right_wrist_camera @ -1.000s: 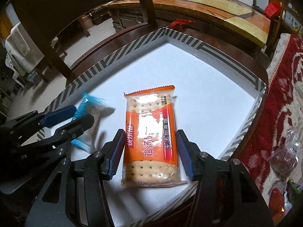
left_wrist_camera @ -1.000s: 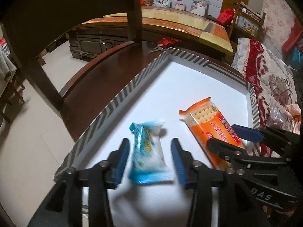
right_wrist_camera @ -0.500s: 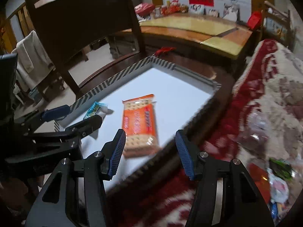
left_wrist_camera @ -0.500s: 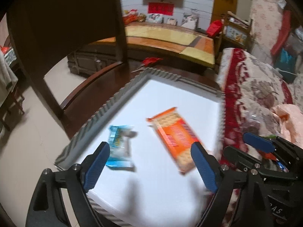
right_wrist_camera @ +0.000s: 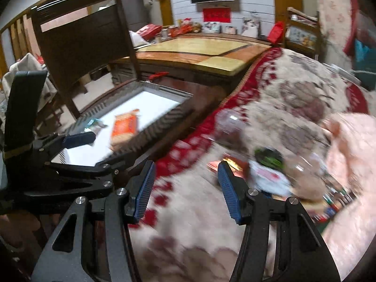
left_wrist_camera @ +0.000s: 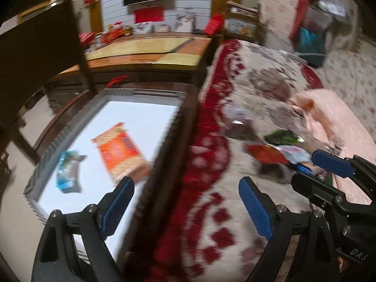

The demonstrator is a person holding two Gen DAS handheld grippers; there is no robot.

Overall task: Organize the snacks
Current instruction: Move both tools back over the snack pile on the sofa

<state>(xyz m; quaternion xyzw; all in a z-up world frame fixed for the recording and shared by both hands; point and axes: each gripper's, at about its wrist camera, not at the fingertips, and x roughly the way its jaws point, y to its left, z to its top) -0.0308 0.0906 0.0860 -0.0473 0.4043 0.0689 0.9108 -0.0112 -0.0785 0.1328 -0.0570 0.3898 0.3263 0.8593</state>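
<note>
Orange cracker pack (left_wrist_camera: 119,151) in white tray (left_wrist_camera: 145,112), clear of empty left tongs (left_wrist_camera: 186,208).

dim warm indoor light, both views. white tray floor (left_wrist_camera: 141,117) is brightest, nearly blown out. glare streaks on the yellow tabletop (right_wrist_camera: 199,49). heavy motion blur on the blanket (right_wrist_camera: 282,98) & snack pile (right_wrist_camera: 270,169); gripper fingers (right_wrist_camera: 145,185) stay sharp. fisheye bends edges, corners black.
</note>
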